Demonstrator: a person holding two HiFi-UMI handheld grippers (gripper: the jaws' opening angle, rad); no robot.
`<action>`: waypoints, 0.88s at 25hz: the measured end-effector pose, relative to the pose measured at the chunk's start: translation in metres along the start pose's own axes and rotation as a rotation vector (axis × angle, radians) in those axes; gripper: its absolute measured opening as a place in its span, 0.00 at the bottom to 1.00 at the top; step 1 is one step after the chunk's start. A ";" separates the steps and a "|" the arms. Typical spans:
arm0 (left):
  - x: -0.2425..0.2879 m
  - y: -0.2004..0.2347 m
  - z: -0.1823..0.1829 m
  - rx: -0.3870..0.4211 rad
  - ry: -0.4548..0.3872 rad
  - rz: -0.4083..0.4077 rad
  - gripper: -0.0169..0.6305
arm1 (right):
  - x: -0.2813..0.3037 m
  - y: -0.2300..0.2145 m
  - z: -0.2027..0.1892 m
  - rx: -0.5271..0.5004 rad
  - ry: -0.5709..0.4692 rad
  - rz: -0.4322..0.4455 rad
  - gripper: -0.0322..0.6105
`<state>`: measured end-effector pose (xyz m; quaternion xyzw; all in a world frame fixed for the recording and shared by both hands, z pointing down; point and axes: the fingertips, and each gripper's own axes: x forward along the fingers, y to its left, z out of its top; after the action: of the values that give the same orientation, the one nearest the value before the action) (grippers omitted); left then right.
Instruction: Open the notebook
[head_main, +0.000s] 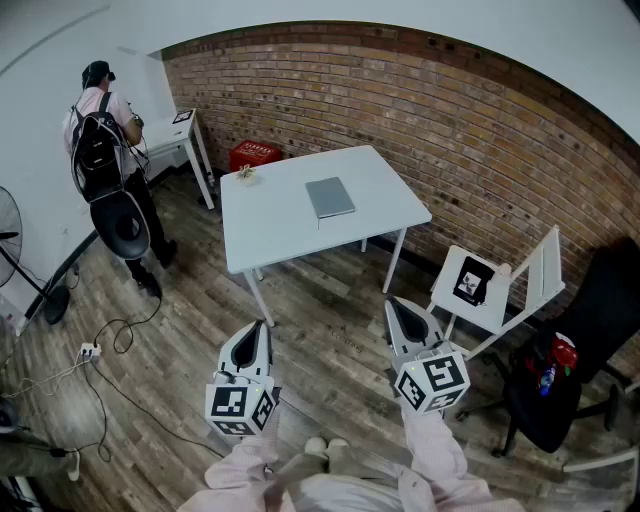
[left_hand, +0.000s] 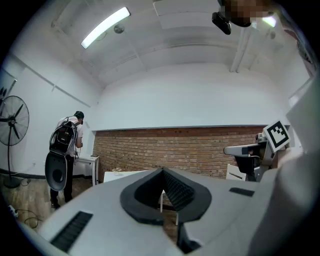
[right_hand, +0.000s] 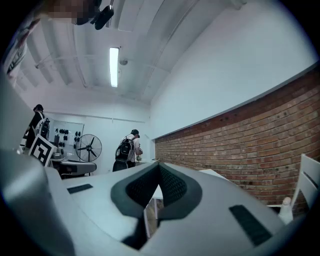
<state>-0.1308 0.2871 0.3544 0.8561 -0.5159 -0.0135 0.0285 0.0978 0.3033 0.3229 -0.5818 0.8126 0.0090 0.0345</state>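
Nearest, the left hand-held gripper (head_main: 262, 326) and the right hand-held gripper (head_main: 393, 302) hang level above the wooden floor (head_main: 330, 330), jaws together on nothing, well short of the white desk (head_main: 285, 235). There the closed grey notebook (head_main: 330, 197) lies flat, likely light, its thin cover apt to slide on the smooth top, so lifting a free cover edge while the other gripper pins it looks best. Bare desk surrounds it; a folding chair (head_main: 495, 290) crowds the right approach.
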 end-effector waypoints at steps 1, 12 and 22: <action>-0.001 -0.002 0.000 0.000 0.004 0.003 0.02 | -0.002 -0.001 -0.001 0.001 0.002 0.000 0.05; 0.003 -0.021 -0.003 -0.008 0.011 0.003 0.02 | -0.009 -0.018 -0.005 0.026 0.004 -0.009 0.05; 0.006 -0.028 -0.012 -0.045 0.015 0.020 0.02 | -0.002 -0.034 -0.019 0.092 0.028 -0.028 0.19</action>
<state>-0.1025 0.2950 0.3648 0.8500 -0.5238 -0.0184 0.0516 0.1297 0.2927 0.3425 -0.5909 0.8043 -0.0369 0.0501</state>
